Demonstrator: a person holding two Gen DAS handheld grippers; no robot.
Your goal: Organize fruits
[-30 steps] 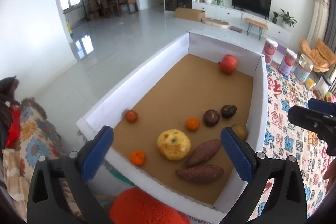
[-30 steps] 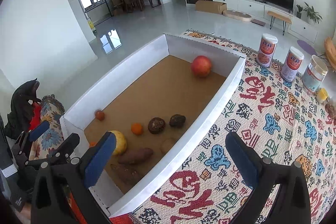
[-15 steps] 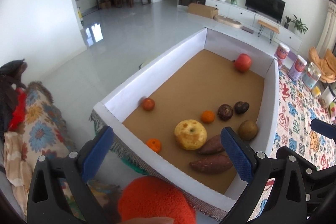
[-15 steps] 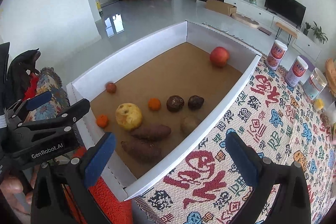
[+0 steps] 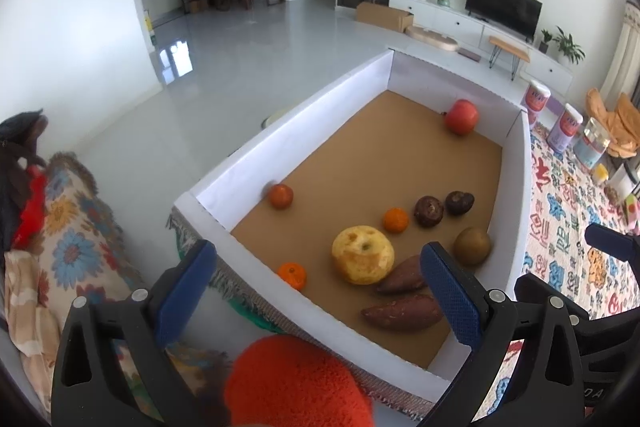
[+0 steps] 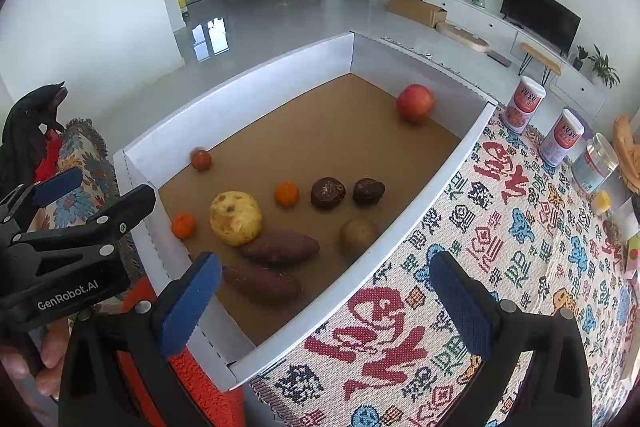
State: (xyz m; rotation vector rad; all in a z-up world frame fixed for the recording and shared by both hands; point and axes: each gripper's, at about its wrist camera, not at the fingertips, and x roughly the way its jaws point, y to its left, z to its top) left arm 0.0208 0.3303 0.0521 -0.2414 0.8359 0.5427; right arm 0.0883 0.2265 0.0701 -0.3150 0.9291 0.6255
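A white-walled box point(image 5: 280, 151) point(image 6: 440, 183) with a brown floor holds the produce. Inside lie a yellow apple point(image 5: 362, 254) point(image 6: 236, 218), a red apple point(image 5: 461, 117) point(image 6: 415, 103), three small oranges, one near the front wall point(image 5: 293, 275) point(image 6: 183, 225), two dark round fruits point(image 6: 328, 192), a brown kiwi-like fruit point(image 5: 472, 246) point(image 6: 357, 233) and two sweet potatoes point(image 5: 402, 313) point(image 6: 262, 283). My left gripper point(image 5: 316, 297) hangs open over the box's near corner, empty. My right gripper point(image 6: 326, 301) is open above the box's right wall, empty.
A patterned cloth point(image 6: 500, 247) covers the table right of the box, with two labelled cans point(image 6: 562, 137) and a jar point(image 6: 596, 167) at its far end. A floral cushion point(image 5: 60, 239) lies to the left. An orange fuzzy thing point(image 5: 296, 383) sits below the left gripper.
Both grippers have drawn back toward the box's near end and risen slightly, so more of the box shows. The fruits have not moved and both grippers stay open.
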